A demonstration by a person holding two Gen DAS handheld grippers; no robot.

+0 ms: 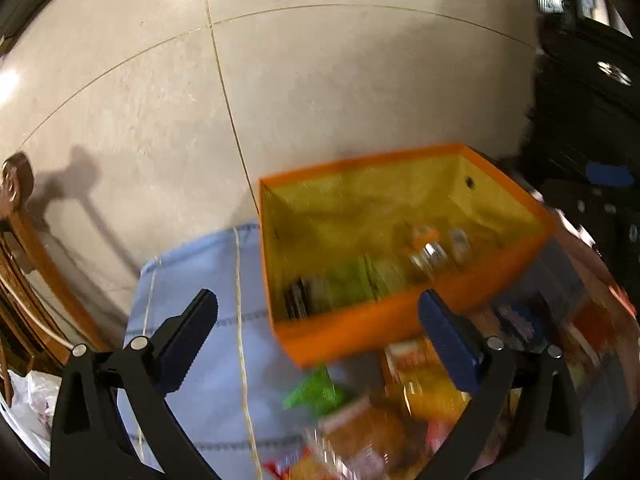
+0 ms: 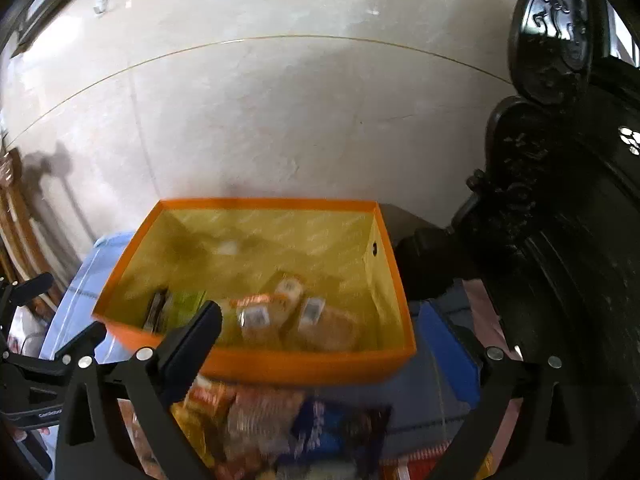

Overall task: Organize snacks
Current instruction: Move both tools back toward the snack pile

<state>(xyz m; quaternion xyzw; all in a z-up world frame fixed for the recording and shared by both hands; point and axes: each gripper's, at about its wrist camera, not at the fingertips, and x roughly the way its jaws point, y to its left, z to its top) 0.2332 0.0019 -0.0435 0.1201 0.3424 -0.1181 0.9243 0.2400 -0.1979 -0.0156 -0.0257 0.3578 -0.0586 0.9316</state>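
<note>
Both views are motion-blurred; labels on the packets cannot be read. The open orange cardboard box with yellow lining stands on the pale blue stitched cloth, holding several wrapped snacks, possibly buns, and a green packet. A loose heap of snack packets lies just in front of the box, cut off at the lower frame edge. The left gripper and right gripper both point down, jaws spread wide, nothing between them.

Glossy beige tiled floor, wooden chair left, dark carved furniture right.
</note>
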